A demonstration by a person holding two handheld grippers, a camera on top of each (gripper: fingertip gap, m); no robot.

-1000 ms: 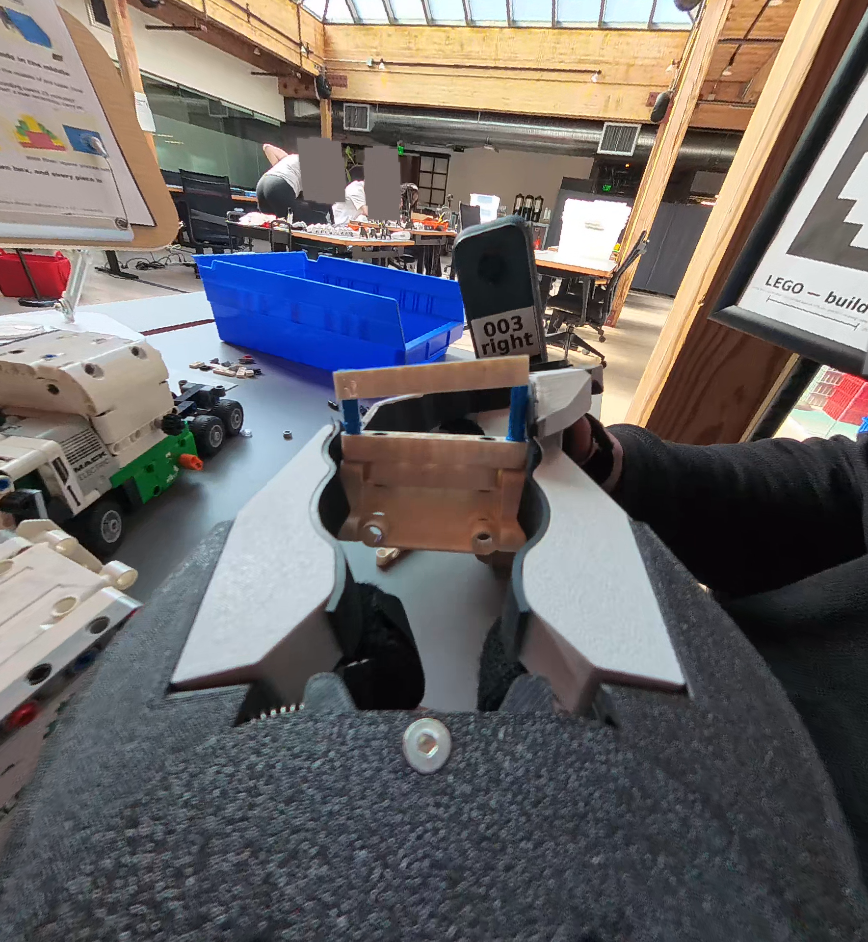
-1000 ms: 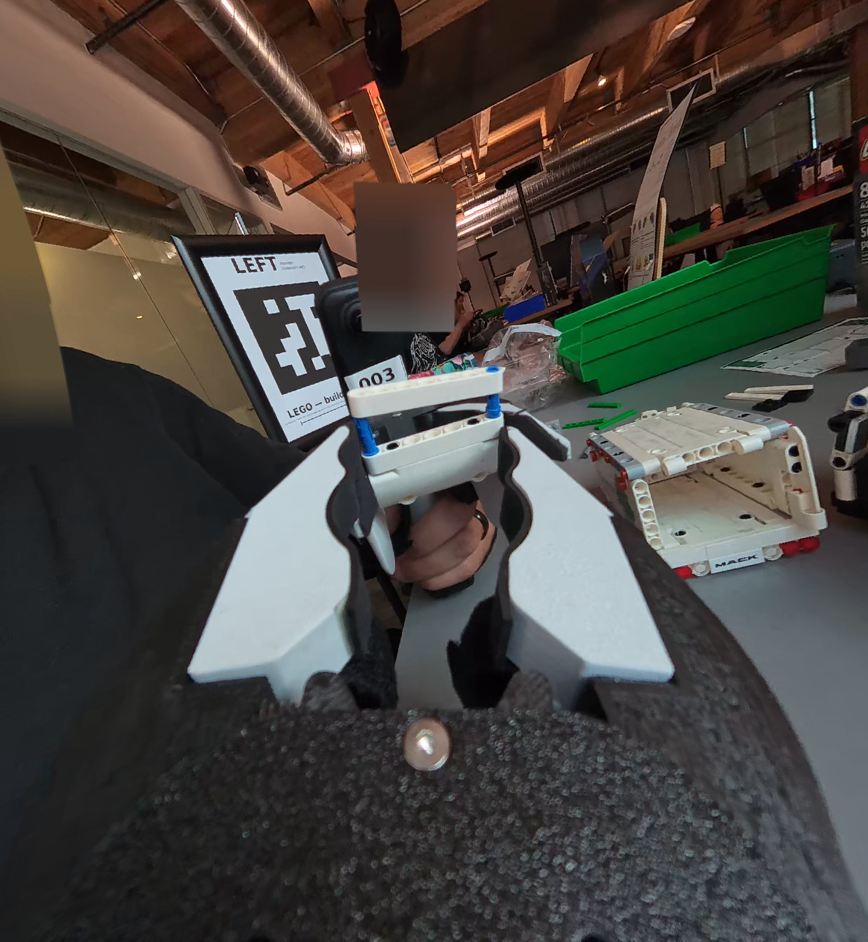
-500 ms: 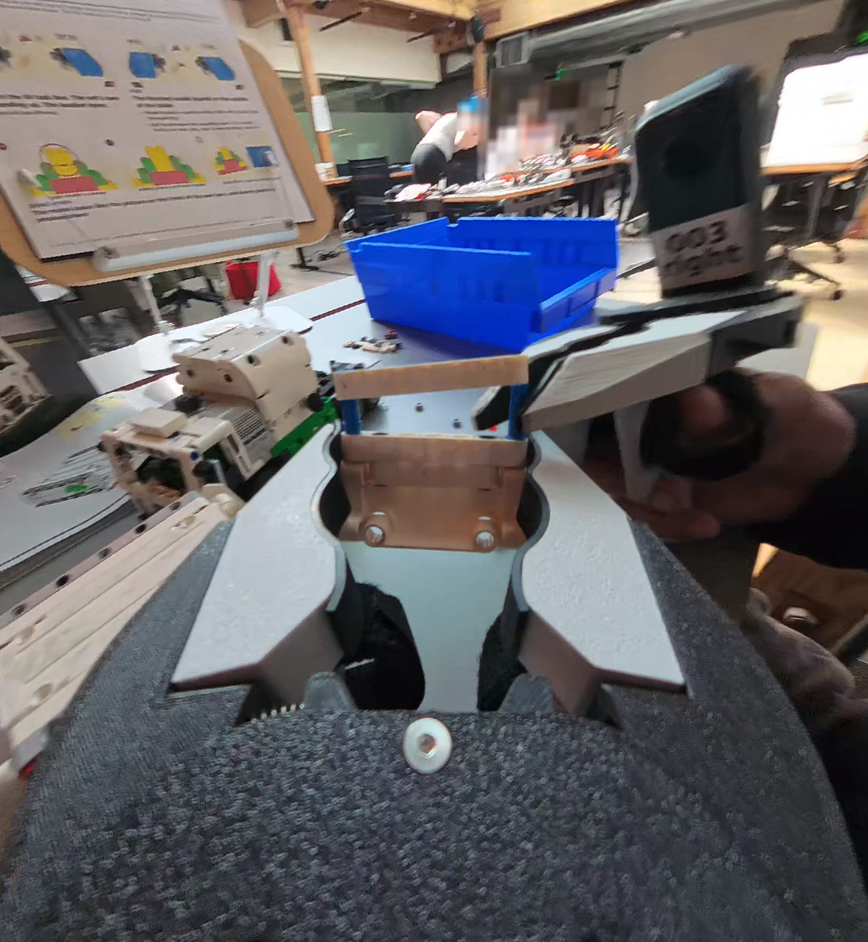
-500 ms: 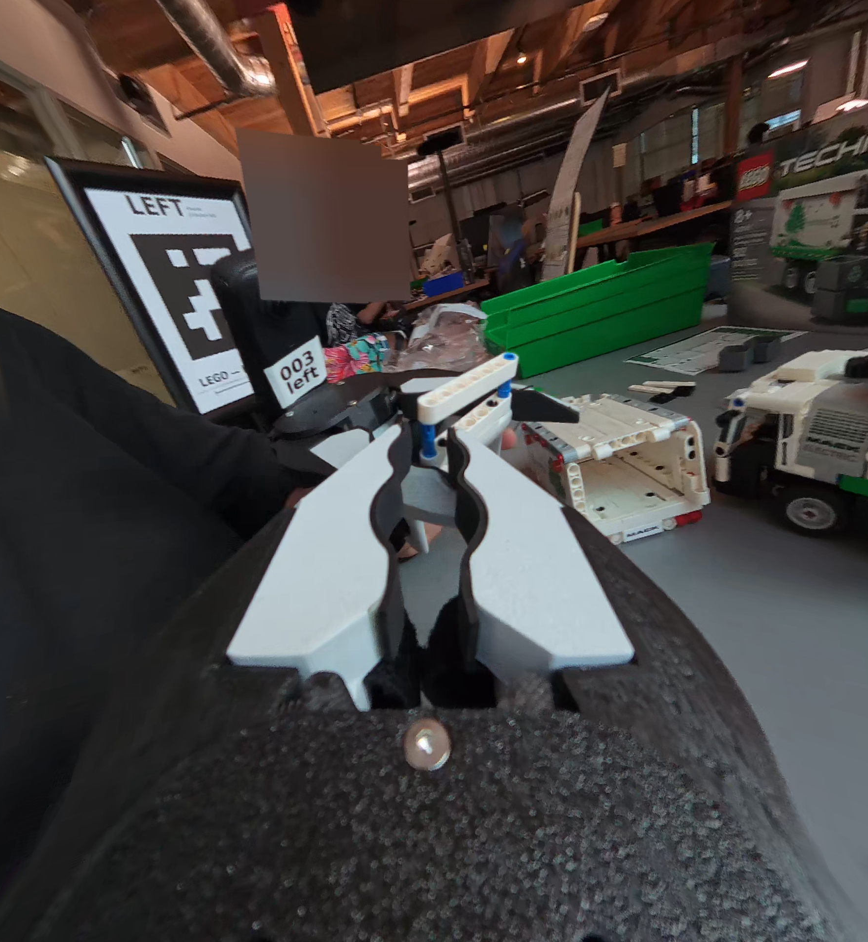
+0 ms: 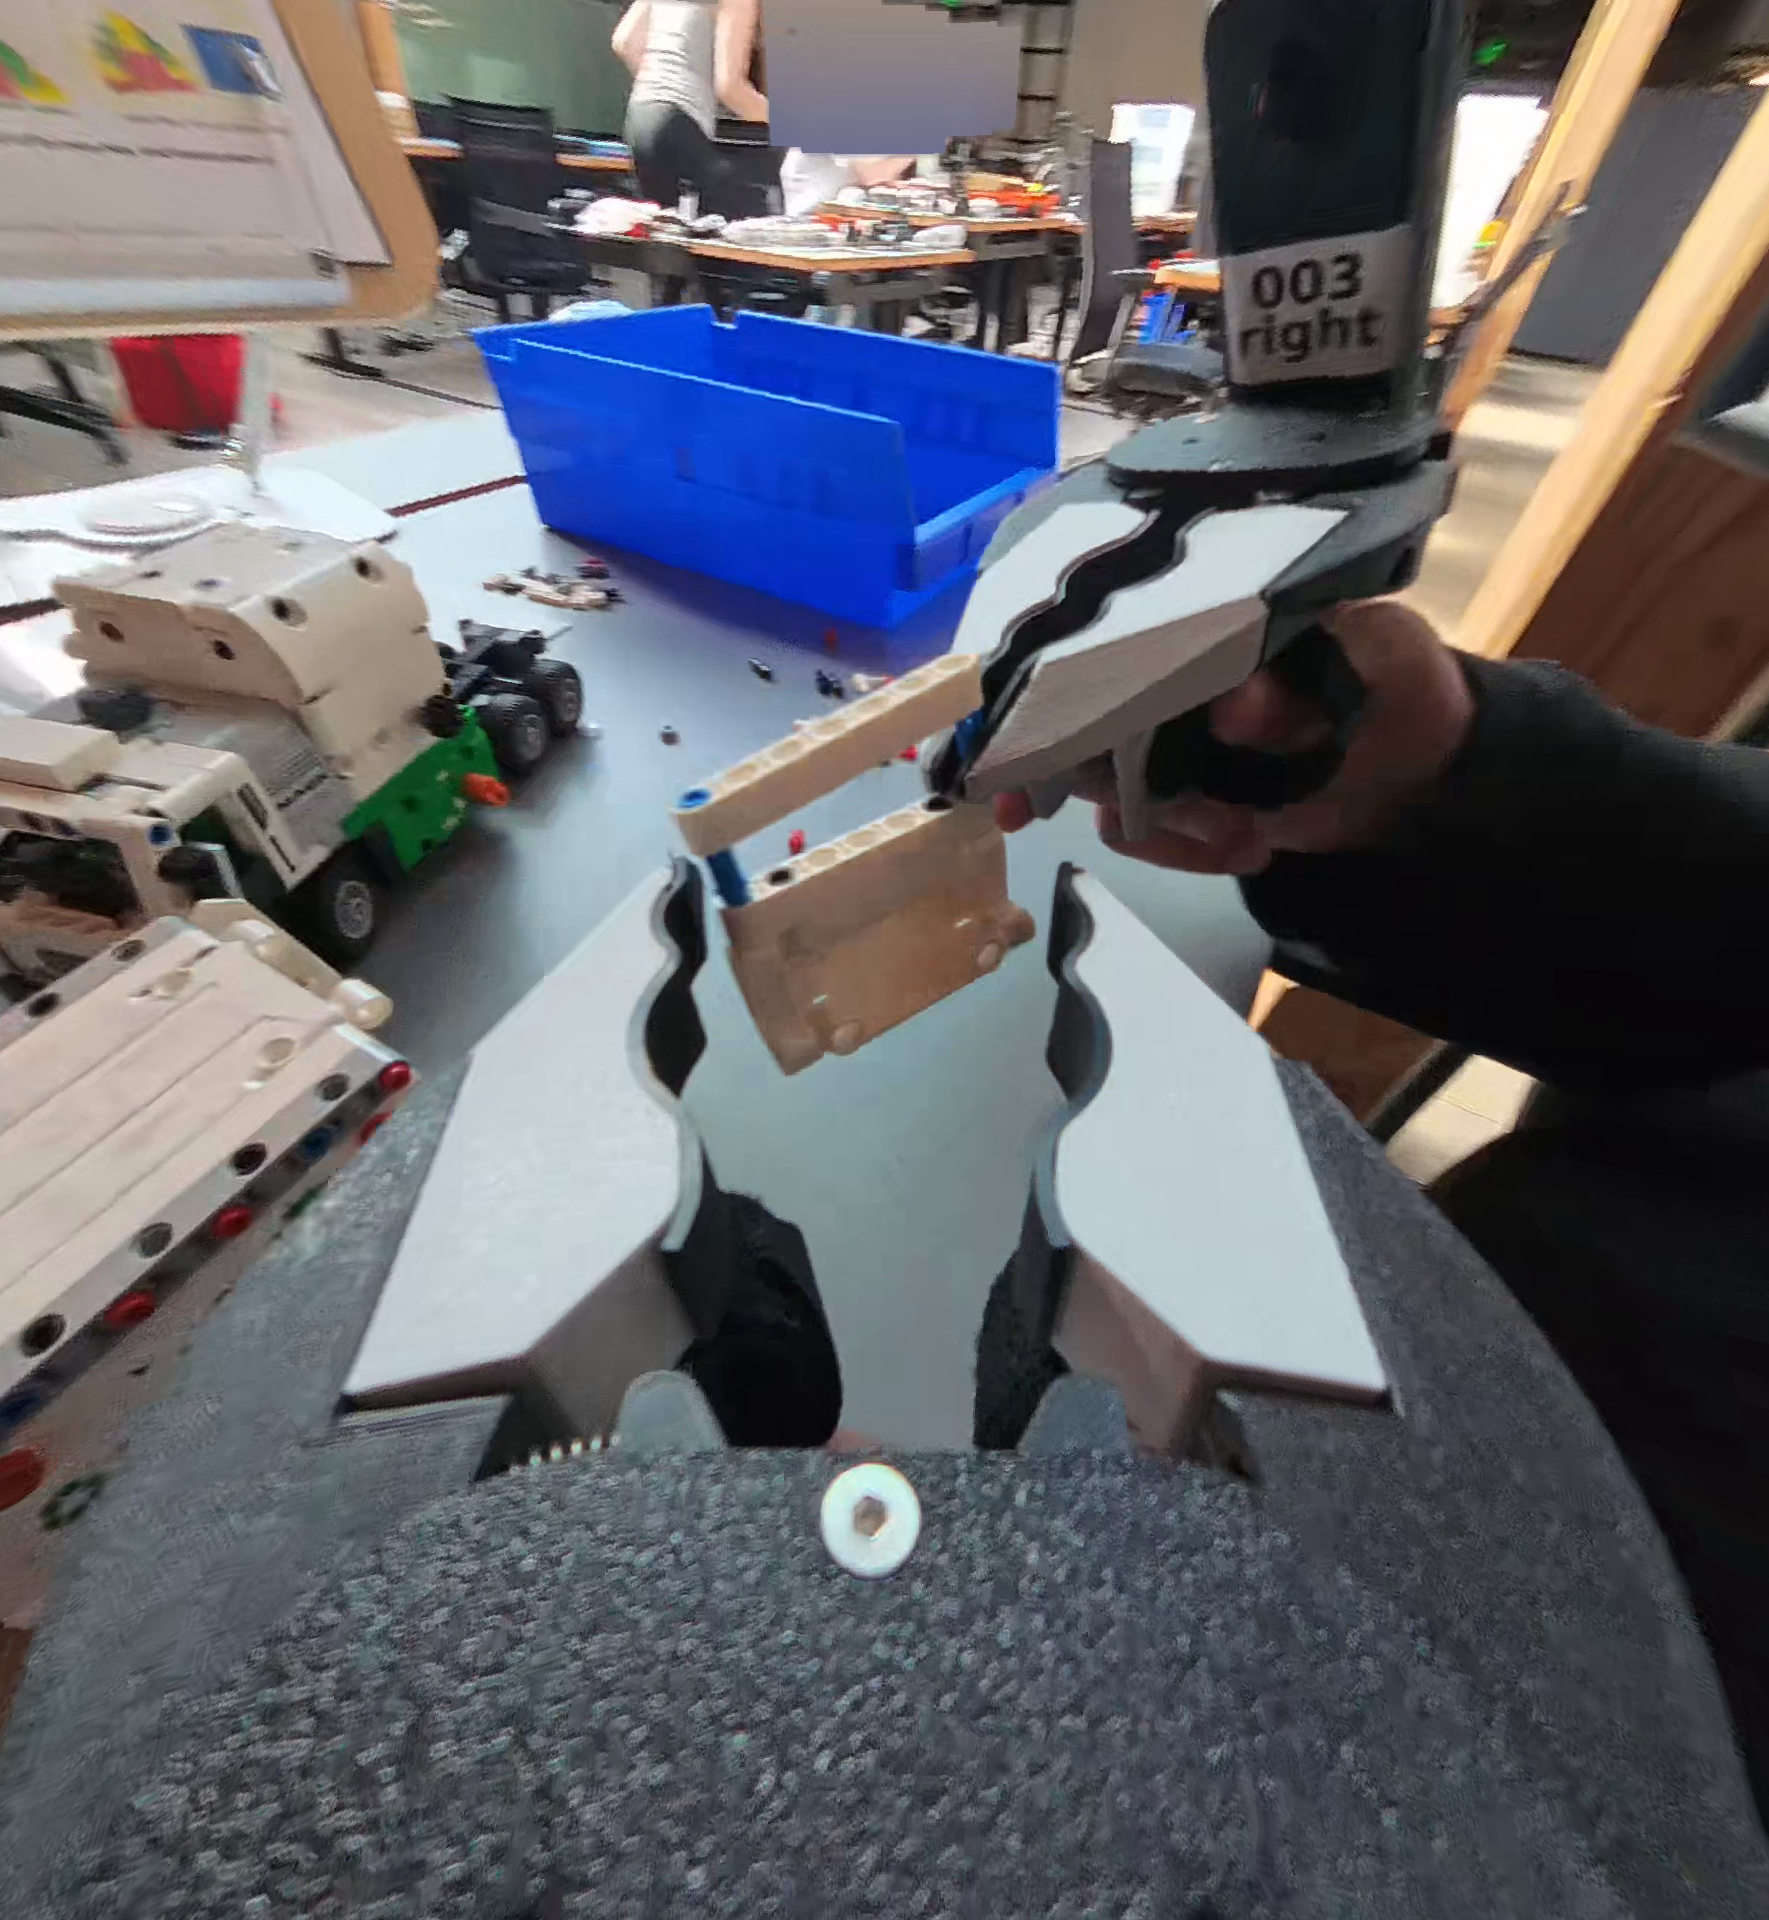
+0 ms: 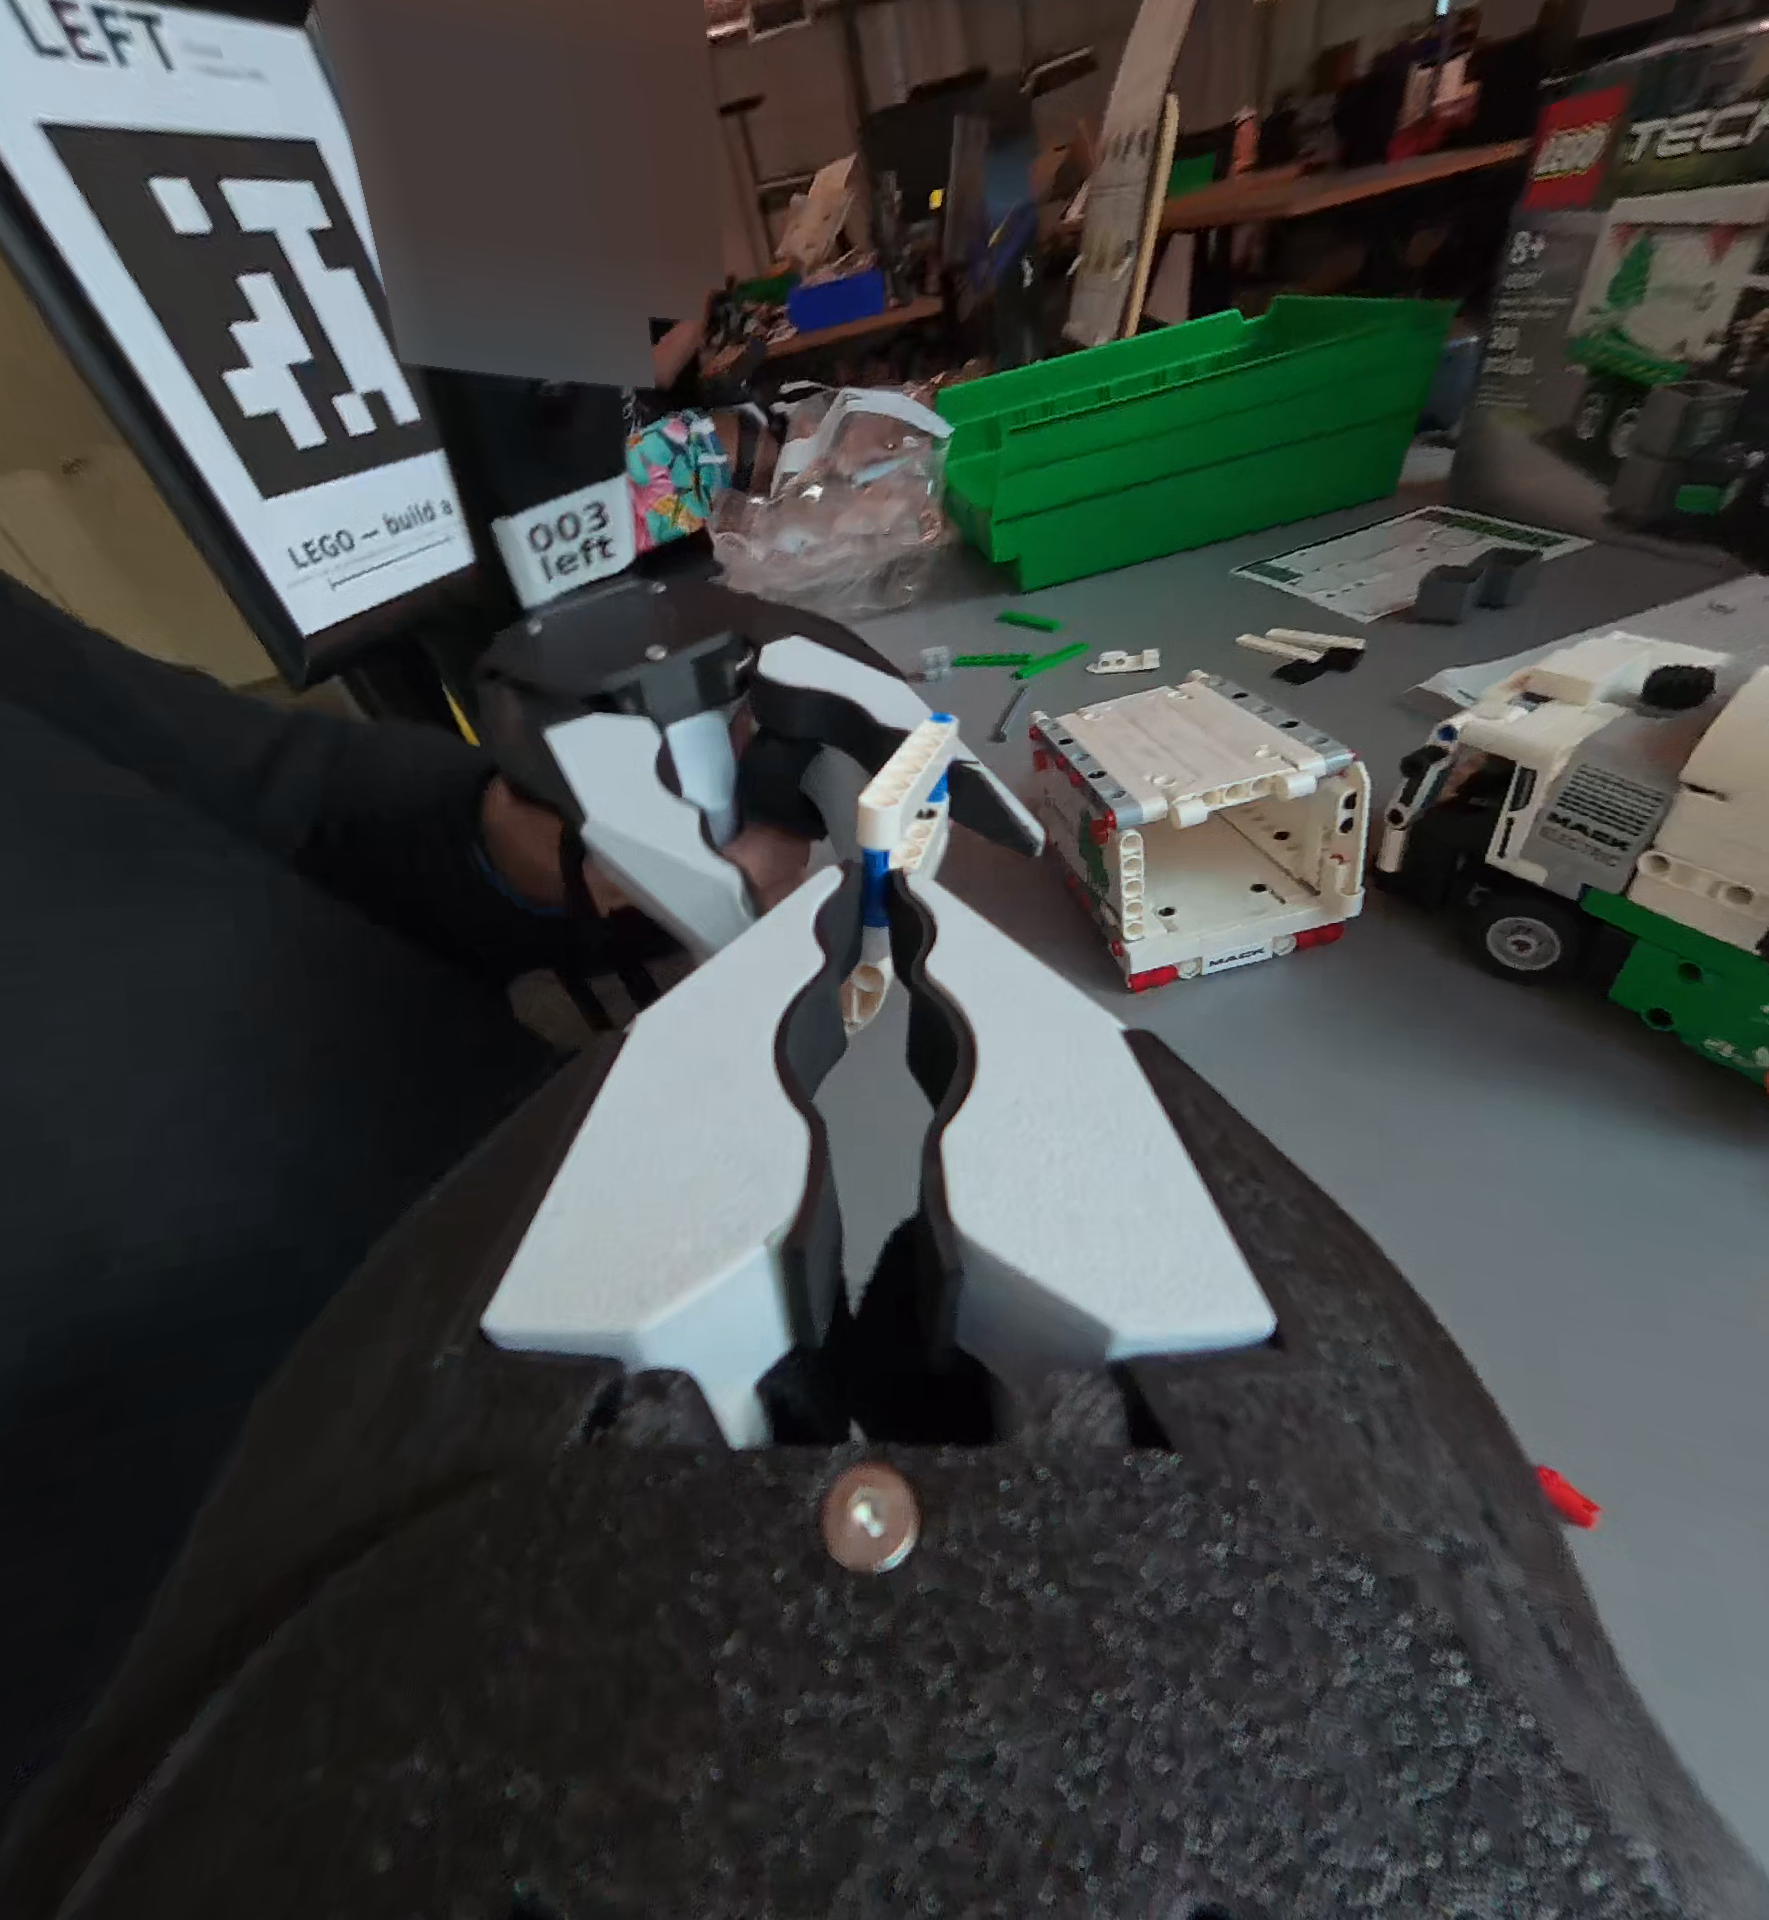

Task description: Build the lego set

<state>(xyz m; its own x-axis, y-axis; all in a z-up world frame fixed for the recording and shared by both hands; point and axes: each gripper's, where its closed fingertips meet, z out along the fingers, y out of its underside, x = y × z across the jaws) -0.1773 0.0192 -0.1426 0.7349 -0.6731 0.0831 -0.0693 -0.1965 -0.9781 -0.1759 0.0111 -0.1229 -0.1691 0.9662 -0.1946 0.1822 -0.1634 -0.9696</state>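
Note:
A white lego sub-assembly [image 5: 859, 935], a beam and a panel joined by blue pins, hangs tilted in the air above the grey table. My right gripper [image 6: 872, 883] is shut on one end of it, at a blue pin; the beam [image 6: 906, 790] sticks out past the fingertips. In the left wrist view the right gripper [image 5: 953, 769] comes in from the upper right. My left gripper [image 5: 875, 883] is open, with the sub-assembly between its fingertips and a gap on the right side. One of its fingers [image 6: 641, 821] shows behind the piece.
A white and green lego truck [image 5: 236, 727] [image 6: 1638, 831] and a white box body [image 5: 111, 1143] [image 6: 1202, 821] stand on the table. A blue bin [image 5: 776, 457], green bins [image 6: 1171, 457], the set's box [image 6: 1680, 260] and several loose pieces [image 5: 558, 590] lie farther back.
My left gripper has opened and let go of the sub-assembly. My right gripper has closed on its end and now carries it alone, tilted.

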